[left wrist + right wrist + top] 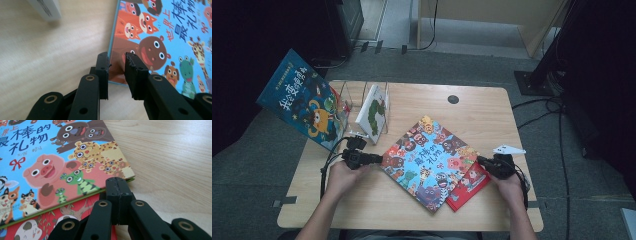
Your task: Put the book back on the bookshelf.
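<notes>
The top picture book (431,160) has a sky-blue cover crowded with cartoon animals (brown bear, orange foxes, pink pig, spotted leopard). The book beneath (469,185) is red. Both grippers are black; the table (482,115) is pale wood-grain.

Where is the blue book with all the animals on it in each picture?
High view: the blue animal book lies mid-table, tilted, atop a red book.
Left gripper view: upper right, its corner by the jaws.
Right gripper view: upper left, above the red book.
Shared landmark: the book's dark Chinese title.
</notes>
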Demonstrator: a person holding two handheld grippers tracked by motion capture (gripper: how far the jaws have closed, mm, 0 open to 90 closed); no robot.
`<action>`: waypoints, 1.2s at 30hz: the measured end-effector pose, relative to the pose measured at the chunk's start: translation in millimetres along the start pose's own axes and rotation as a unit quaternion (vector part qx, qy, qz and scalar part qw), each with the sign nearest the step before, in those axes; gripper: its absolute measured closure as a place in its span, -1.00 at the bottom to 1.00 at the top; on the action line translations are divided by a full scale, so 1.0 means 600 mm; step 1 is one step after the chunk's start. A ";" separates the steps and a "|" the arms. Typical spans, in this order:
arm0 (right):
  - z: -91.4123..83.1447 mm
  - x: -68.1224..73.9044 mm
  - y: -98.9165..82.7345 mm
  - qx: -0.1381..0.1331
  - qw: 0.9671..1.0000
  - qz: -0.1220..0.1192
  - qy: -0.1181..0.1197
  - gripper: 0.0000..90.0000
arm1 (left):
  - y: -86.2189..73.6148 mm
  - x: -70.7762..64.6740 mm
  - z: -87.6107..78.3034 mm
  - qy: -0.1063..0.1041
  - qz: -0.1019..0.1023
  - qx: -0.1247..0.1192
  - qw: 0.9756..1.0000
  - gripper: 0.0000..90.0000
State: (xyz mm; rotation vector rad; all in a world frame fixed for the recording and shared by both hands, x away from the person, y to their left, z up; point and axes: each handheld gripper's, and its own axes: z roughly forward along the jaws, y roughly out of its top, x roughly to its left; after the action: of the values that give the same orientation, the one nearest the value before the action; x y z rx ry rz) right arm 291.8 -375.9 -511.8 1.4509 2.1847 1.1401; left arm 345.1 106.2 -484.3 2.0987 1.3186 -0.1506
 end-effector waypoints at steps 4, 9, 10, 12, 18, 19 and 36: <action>0.008 0.002 0.010 0.004 1.000 0.002 0.004 1.00 | -0.014 -0.006 -0.005 -0.009 -0.002 0.007 1.000 0.64; 0.016 0.003 0.018 0.003 1.000 0.006 0.009 1.00 | -0.026 -0.013 -0.009 -0.009 -0.007 0.010 1.000 0.63; 0.018 0.003 0.019 0.001 1.000 0.007 0.009 1.00 | -0.029 -0.015 -0.009 -0.011 -0.007 0.010 1.000 0.62; 0.022 0.003 0.023 0.000 1.000 0.008 0.008 1.00 | -0.034 -0.019 -0.011 -0.010 -0.007 0.013 1.000 0.62; 0.035 0.000 0.036 0.002 1.000 0.018 0.008 1.00 | -0.047 -0.025 -0.014 -0.015 -0.015 0.016 1.000 0.62; 0.037 -0.001 0.037 0.000 1.000 0.018 0.009 1.00 | -0.048 -0.026 -0.014 -0.015 -0.014 0.017 1.000 0.62; 0.049 0.000 0.051 0.005 1.000 0.014 0.007 1.00 | -0.045 -0.028 -0.019 0.000 0.005 -0.003 1.000 0.31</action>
State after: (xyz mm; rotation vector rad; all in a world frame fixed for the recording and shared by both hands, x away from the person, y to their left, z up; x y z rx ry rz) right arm 329.5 -356.8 -508.5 1.4868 2.1891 1.1534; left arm 311.6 107.4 -480.8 2.1000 1.3067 -0.1418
